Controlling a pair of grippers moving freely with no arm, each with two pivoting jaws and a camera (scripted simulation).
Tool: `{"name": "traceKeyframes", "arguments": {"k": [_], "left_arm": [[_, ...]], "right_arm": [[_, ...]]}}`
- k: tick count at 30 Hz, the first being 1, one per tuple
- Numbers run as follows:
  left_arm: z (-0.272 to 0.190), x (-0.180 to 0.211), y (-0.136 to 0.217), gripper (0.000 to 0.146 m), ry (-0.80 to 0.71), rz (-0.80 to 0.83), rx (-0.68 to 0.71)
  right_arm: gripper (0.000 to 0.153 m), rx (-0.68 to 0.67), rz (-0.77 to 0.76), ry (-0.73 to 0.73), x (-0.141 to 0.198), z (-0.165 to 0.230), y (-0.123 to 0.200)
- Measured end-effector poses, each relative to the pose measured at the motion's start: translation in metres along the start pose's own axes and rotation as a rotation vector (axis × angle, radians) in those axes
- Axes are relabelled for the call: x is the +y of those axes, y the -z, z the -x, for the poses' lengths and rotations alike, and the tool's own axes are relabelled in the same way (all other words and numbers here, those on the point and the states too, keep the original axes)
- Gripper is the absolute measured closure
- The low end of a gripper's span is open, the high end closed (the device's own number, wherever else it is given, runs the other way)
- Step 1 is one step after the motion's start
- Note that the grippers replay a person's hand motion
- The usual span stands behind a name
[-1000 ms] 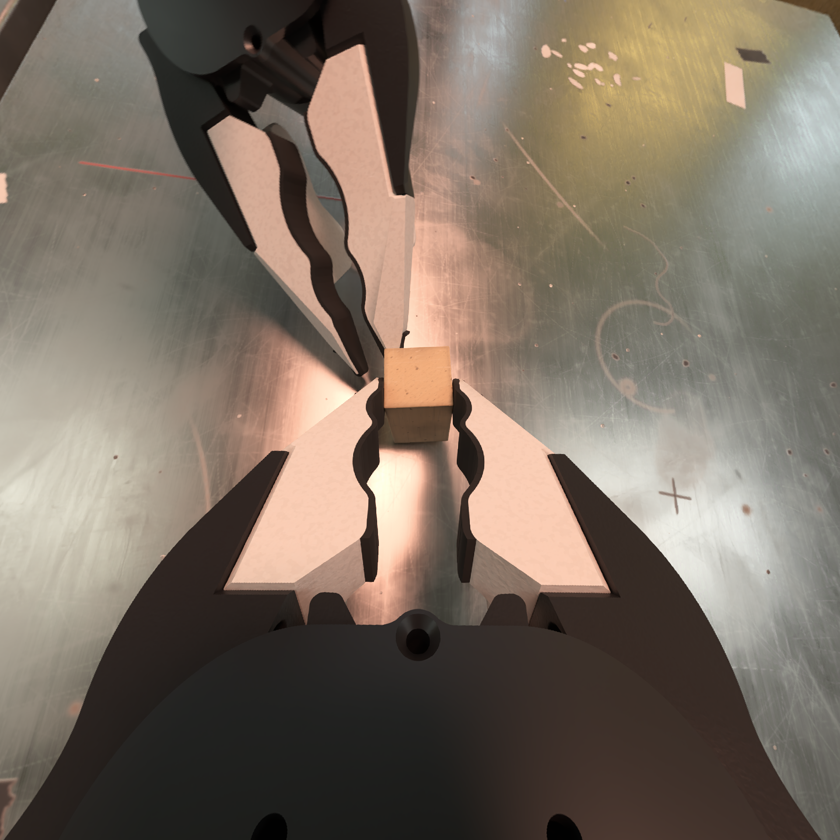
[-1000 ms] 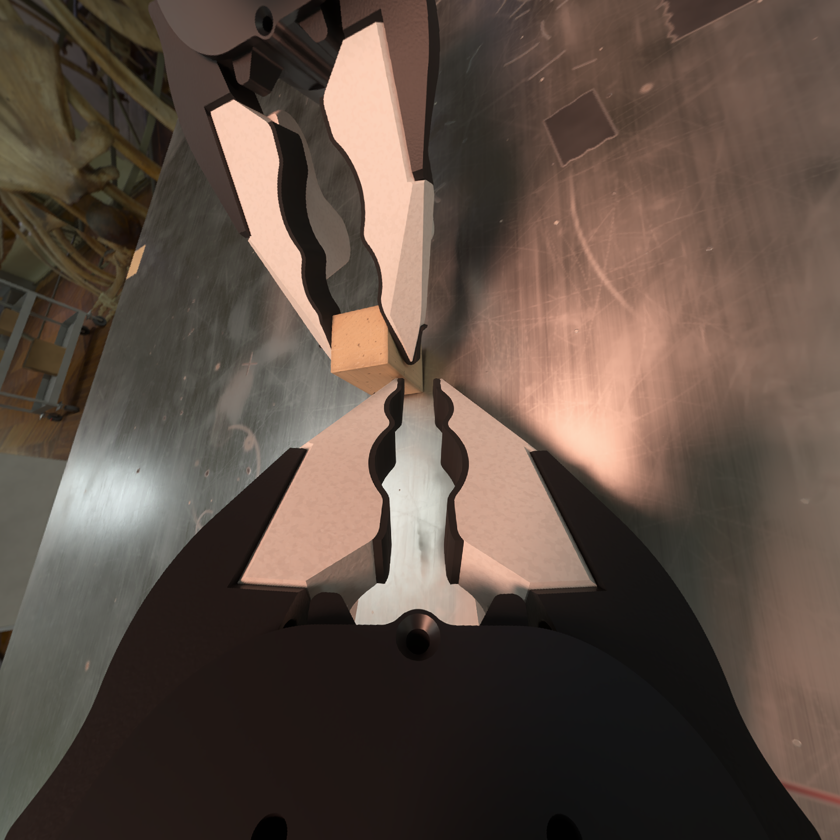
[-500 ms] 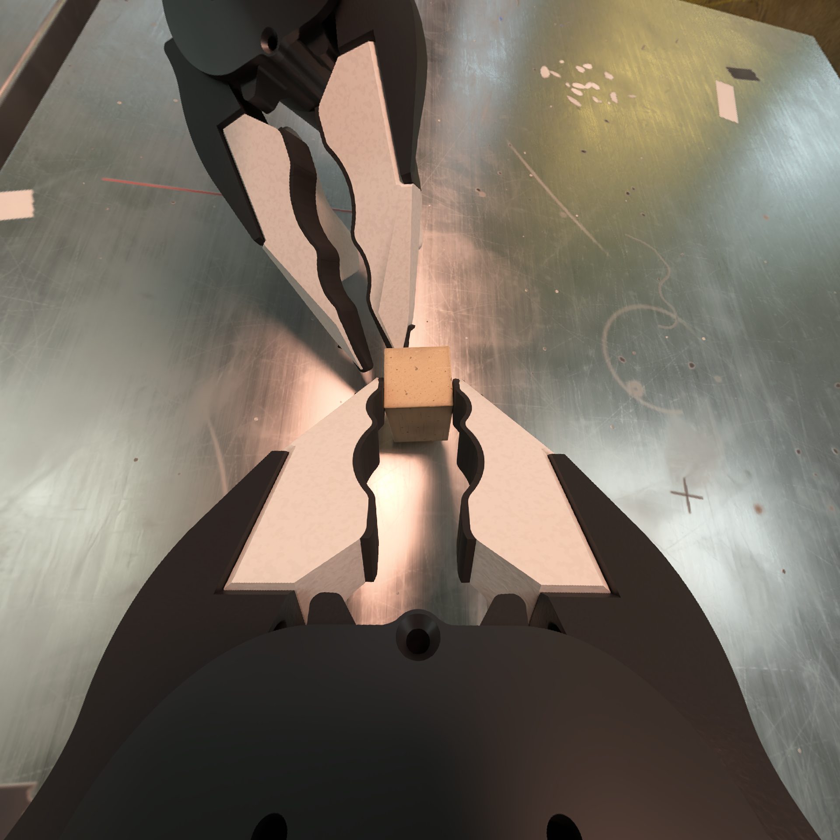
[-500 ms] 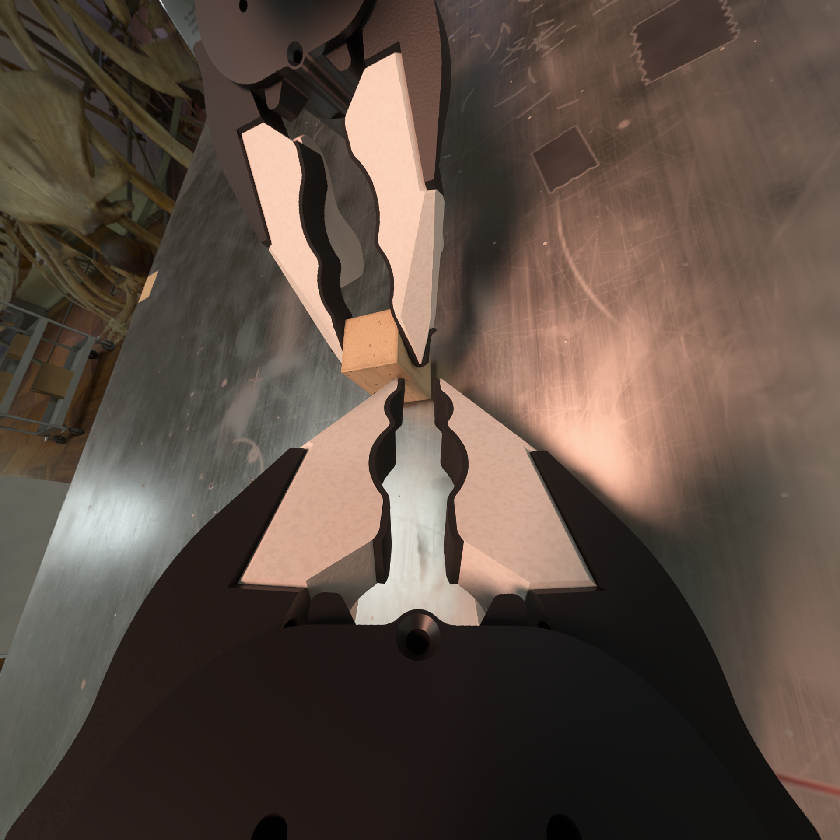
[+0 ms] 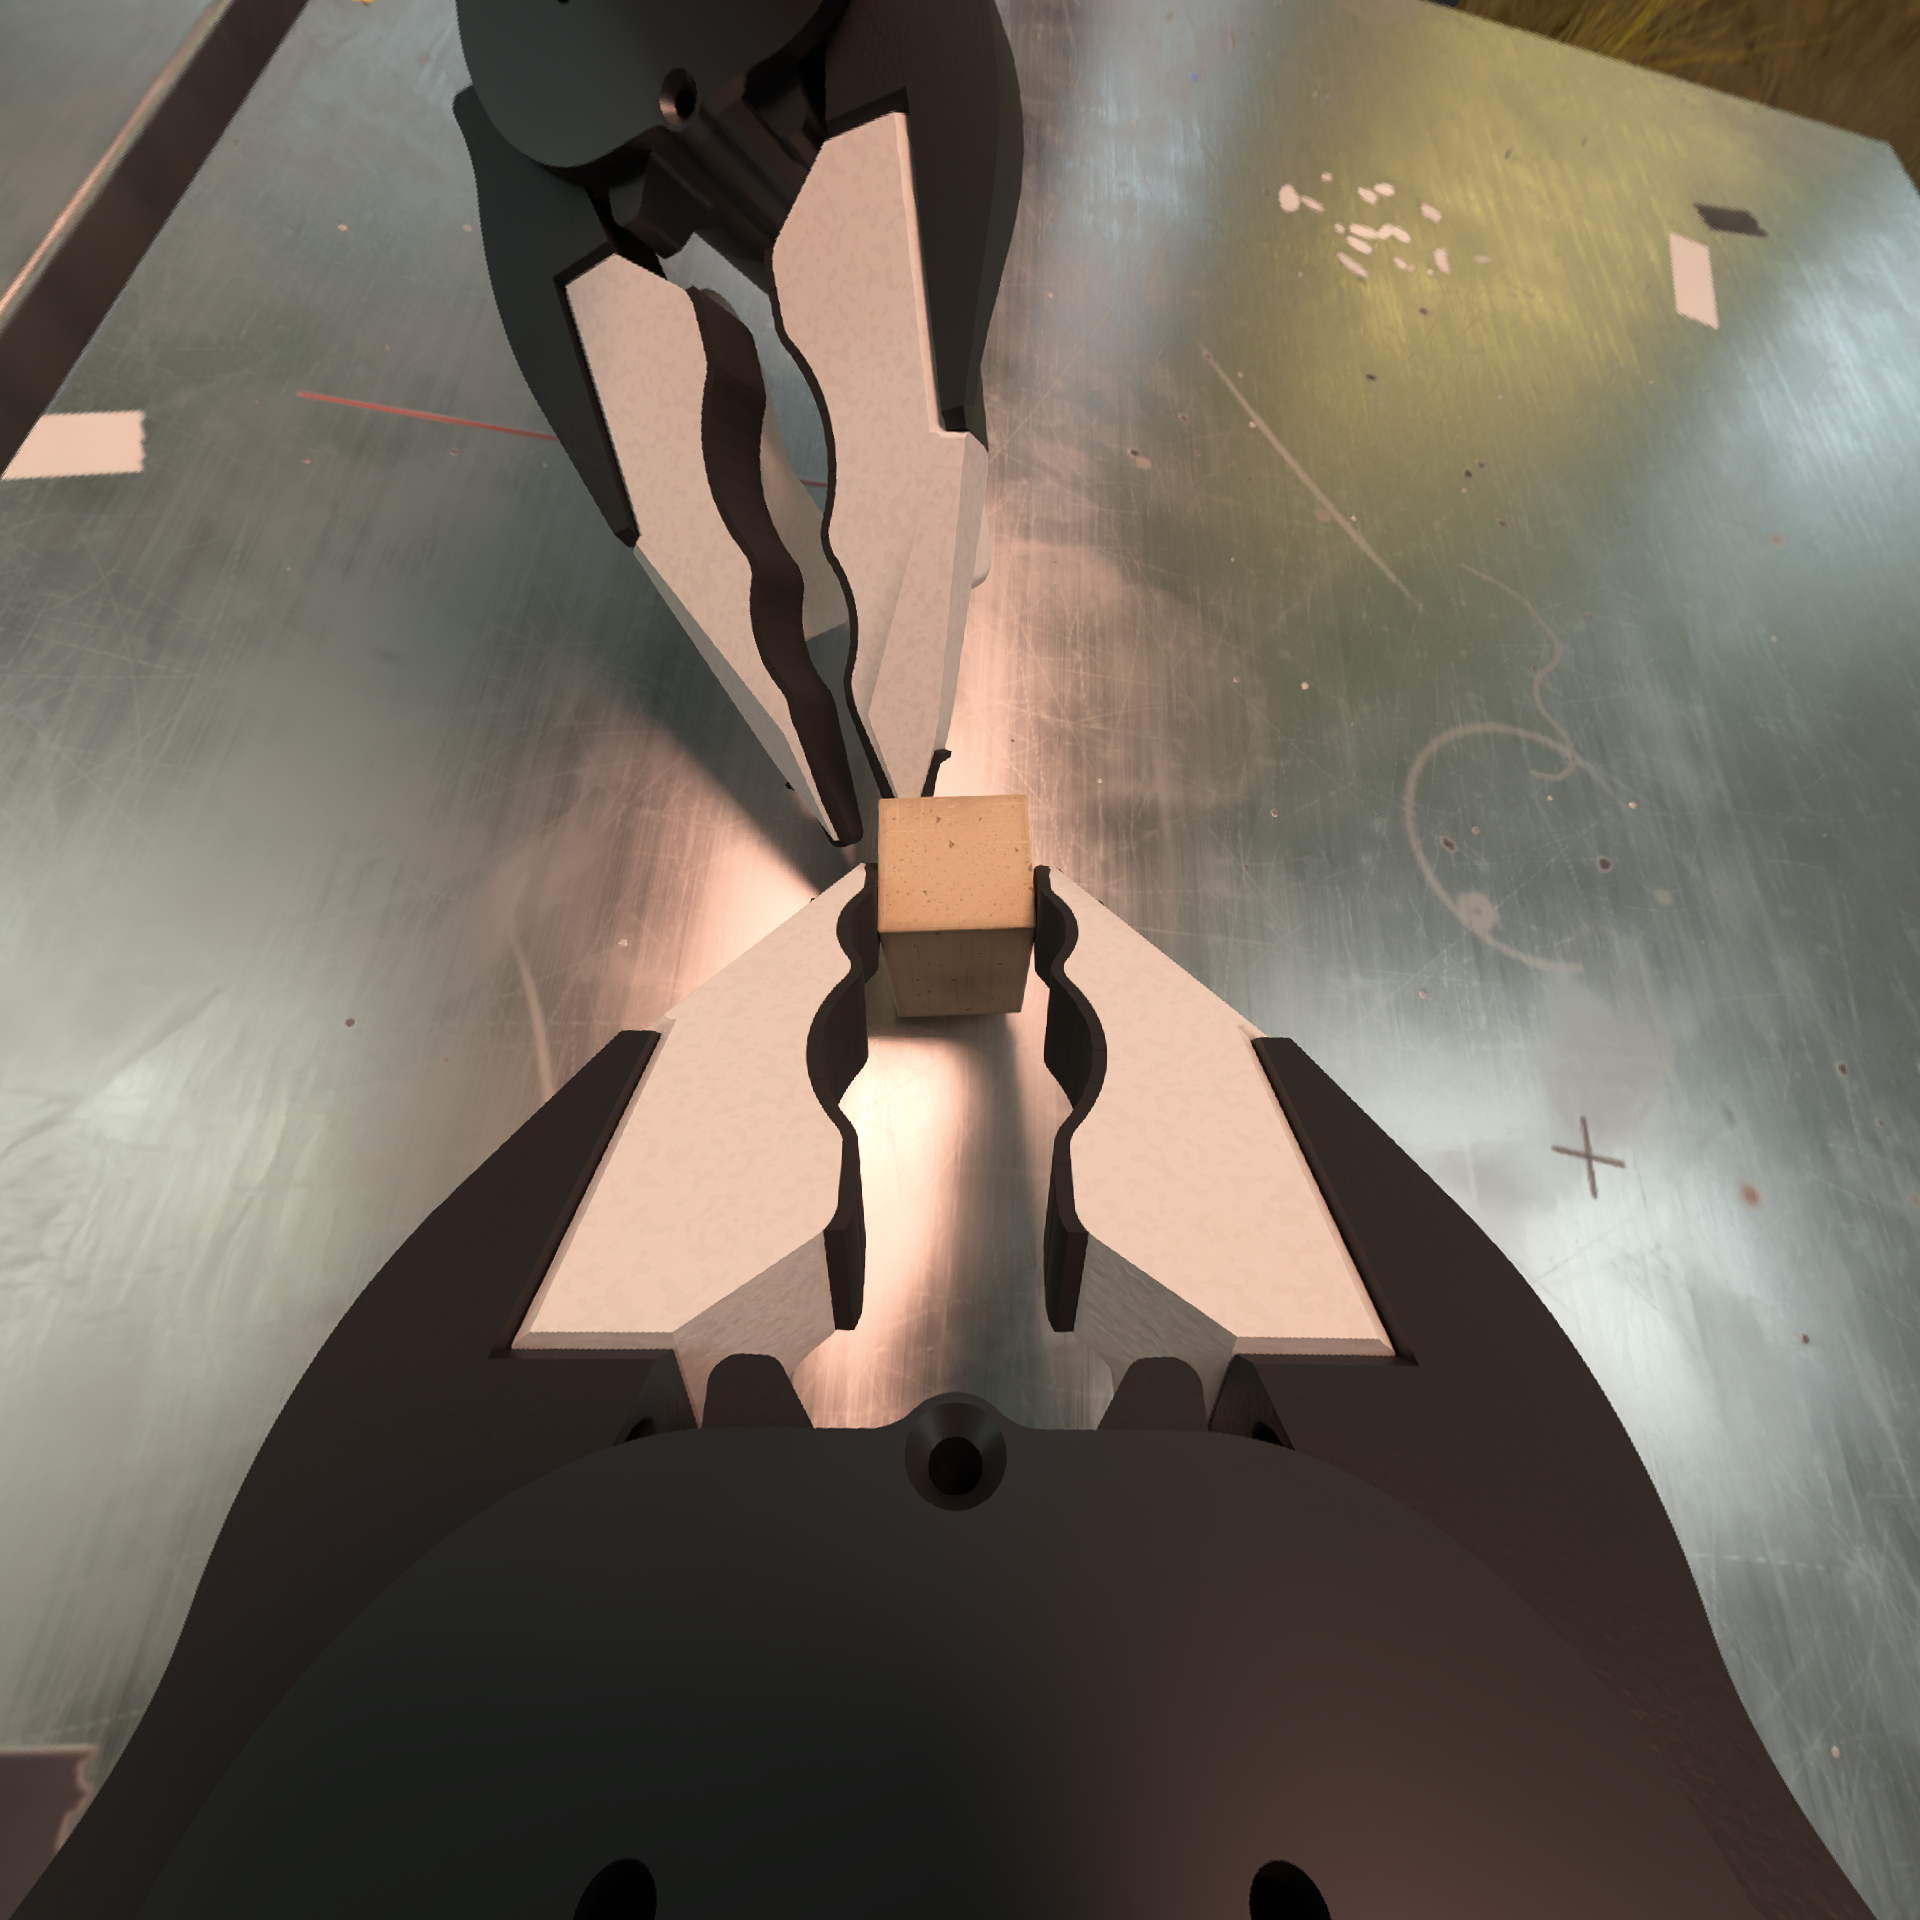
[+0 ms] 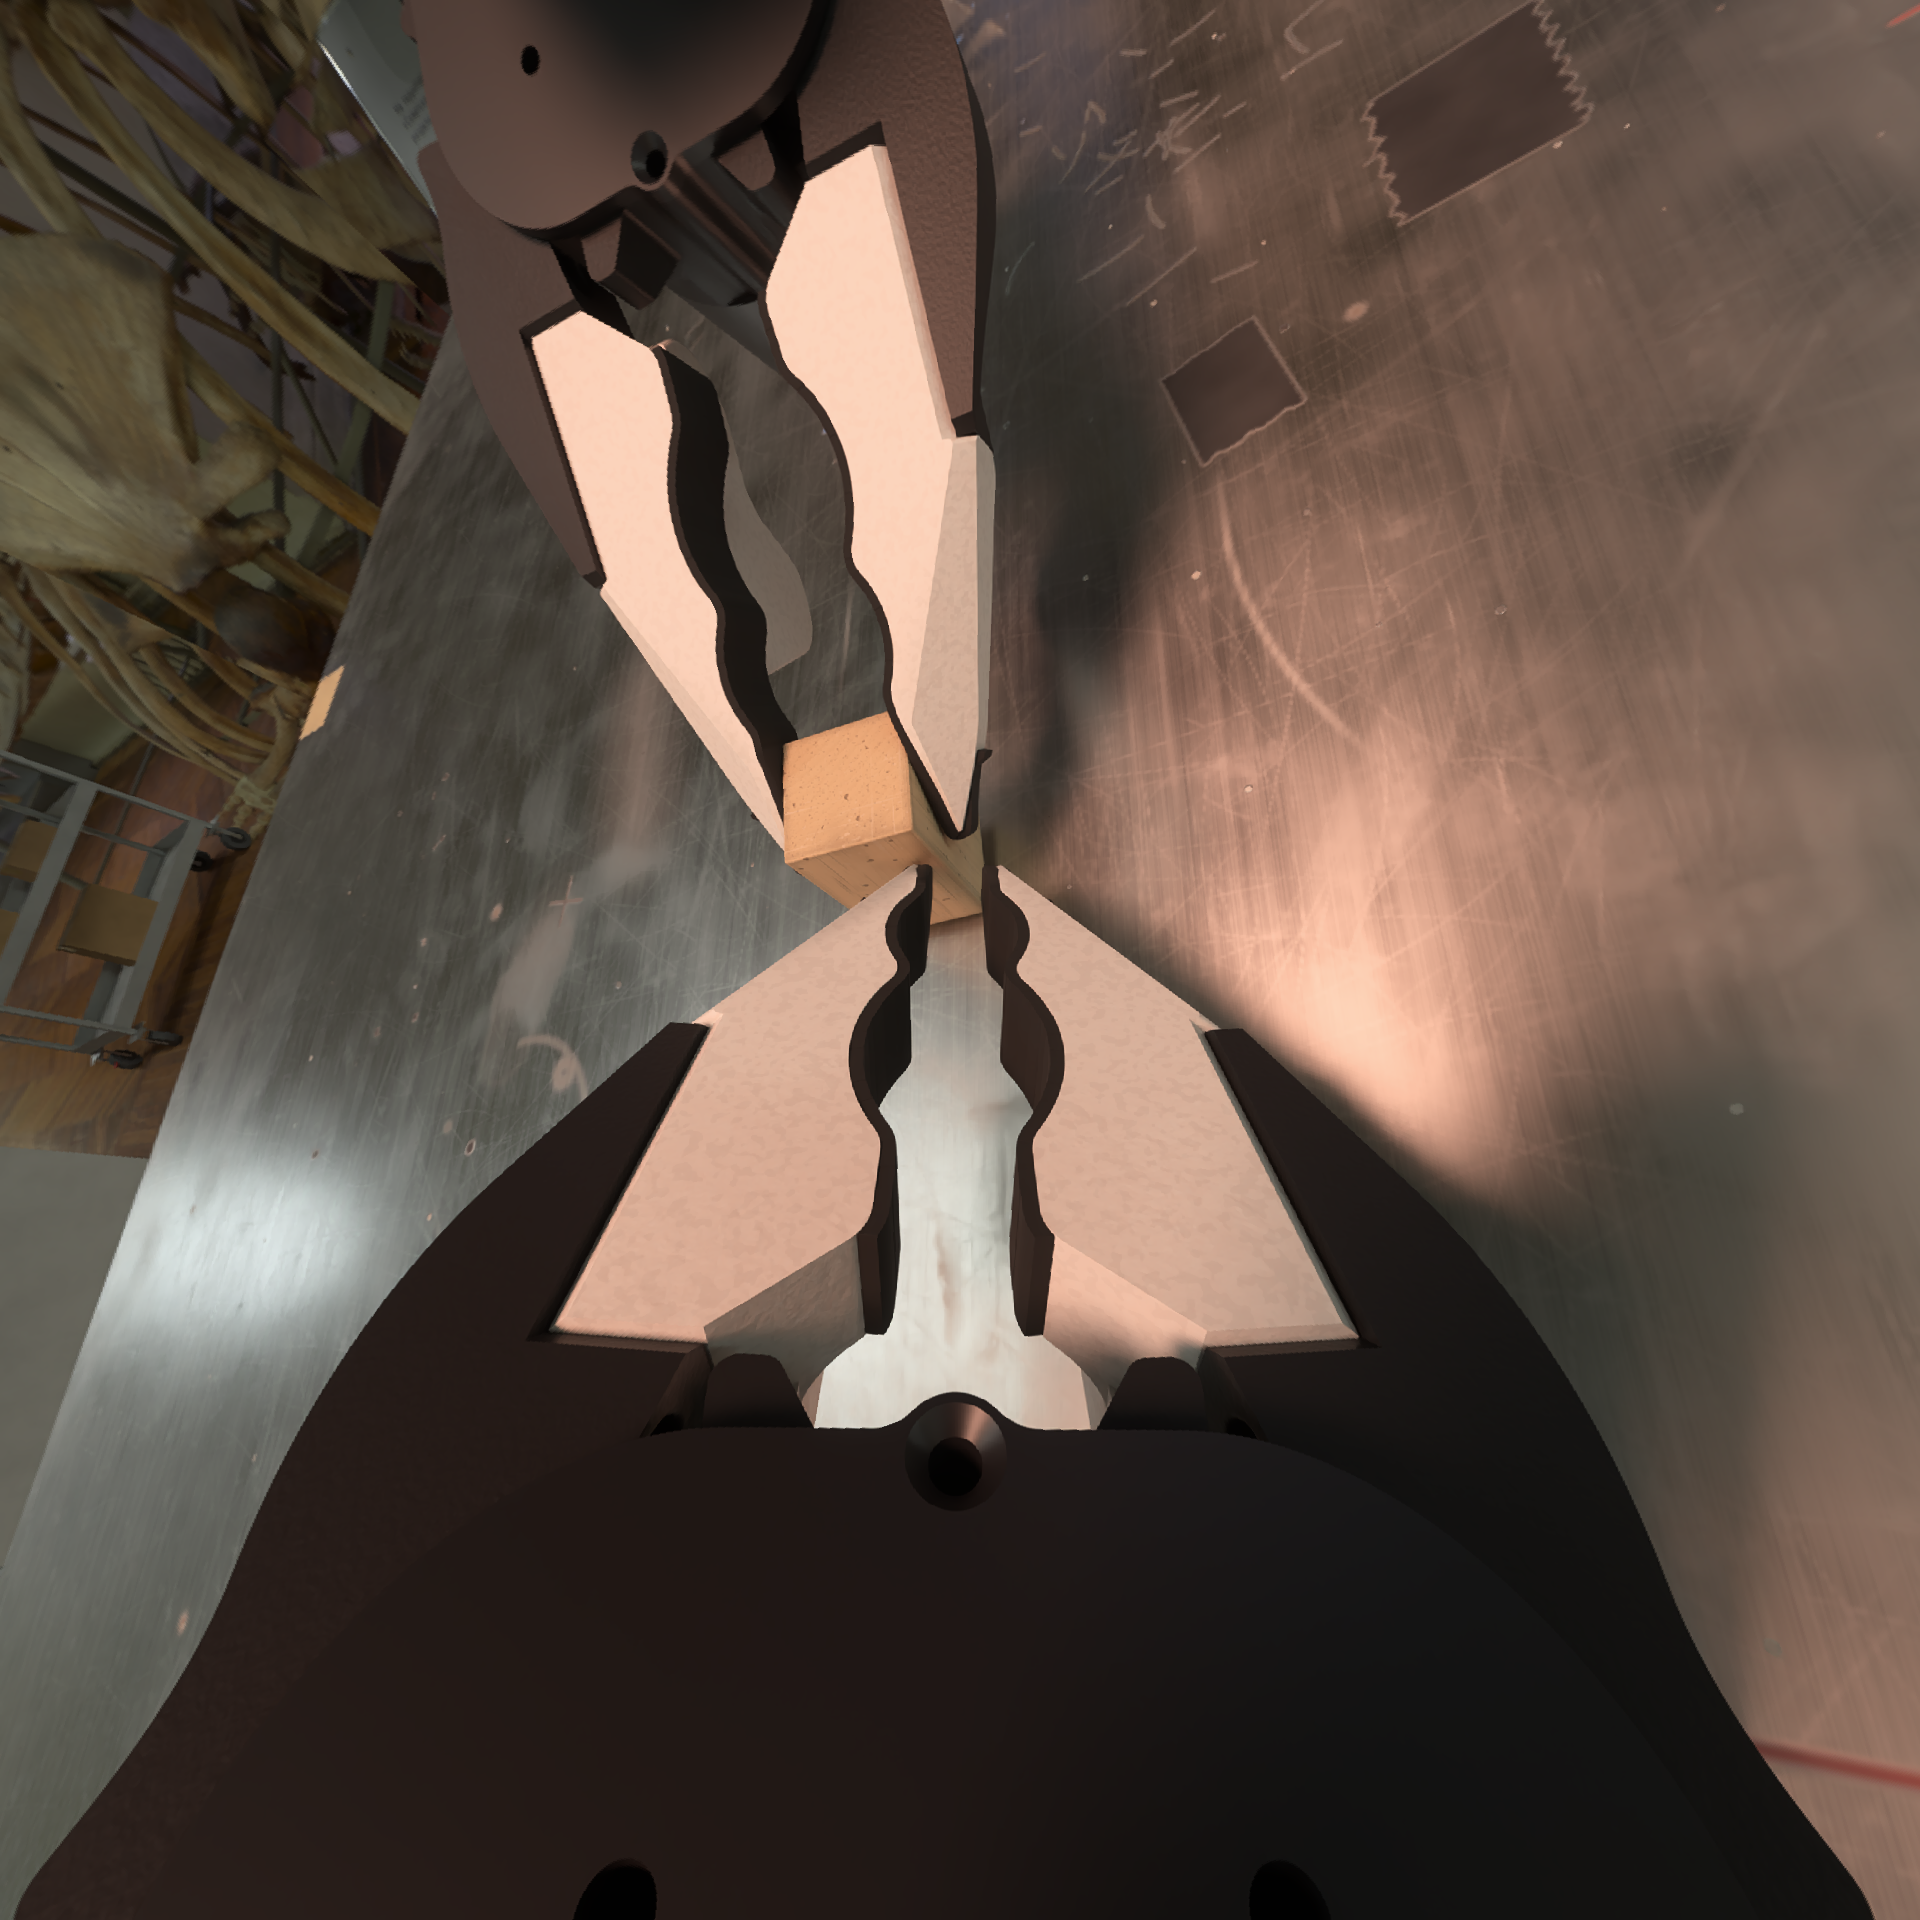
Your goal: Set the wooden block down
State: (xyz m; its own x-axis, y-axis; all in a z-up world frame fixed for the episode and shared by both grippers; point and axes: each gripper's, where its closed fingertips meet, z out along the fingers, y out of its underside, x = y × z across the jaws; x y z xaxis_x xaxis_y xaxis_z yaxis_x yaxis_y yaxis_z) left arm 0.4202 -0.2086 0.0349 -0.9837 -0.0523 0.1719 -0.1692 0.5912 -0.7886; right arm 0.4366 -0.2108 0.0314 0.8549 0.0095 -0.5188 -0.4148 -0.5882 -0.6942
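The left claw (image 5: 954,894) was clamped on the wooden block (image 5: 954,871), its two tips pressing the block's opposite sides so that the cube sat squarely at the very end of the fingers. The block hung above the scratched metal counter (image 5: 1455,727), and whether it touched the surface could not be told. Gripping by the tips probably left the bottom face free to meet the counter flat.

The right claw (image 6: 956,883) pointed at the block from the opposite side, its fingers nearly together with a narrow gap and nothing between them. Its tips stood just beside the block (image 6: 847,800), so it seemed to be out of the grip.

The counter bore pale tape pieces (image 5: 1688,275) and darker patches (image 6: 1231,405), scratches and a small cross mark (image 5: 1588,1155). No readable brand, label or writing showed anywhere.
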Motion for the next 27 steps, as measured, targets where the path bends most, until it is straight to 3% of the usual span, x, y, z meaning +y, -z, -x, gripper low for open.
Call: {"name": "traceKeyframes", "arguments": {"k": [18, 27], "left_arm": [[-0.010, 0.005, -0.001, 0.116, -0.123, 0.106, 0.057], [-0.004, 0.006, 0.002, 0.117, -0.118, 0.093, 0.043]], "right_arm": [[0.144, -0.034, 0.103, 0.005, 0.006, 0.006, -0.006], [0.139, 0.009, 0.047, 0.059, 0.002, 0.004, -0.005]]}}
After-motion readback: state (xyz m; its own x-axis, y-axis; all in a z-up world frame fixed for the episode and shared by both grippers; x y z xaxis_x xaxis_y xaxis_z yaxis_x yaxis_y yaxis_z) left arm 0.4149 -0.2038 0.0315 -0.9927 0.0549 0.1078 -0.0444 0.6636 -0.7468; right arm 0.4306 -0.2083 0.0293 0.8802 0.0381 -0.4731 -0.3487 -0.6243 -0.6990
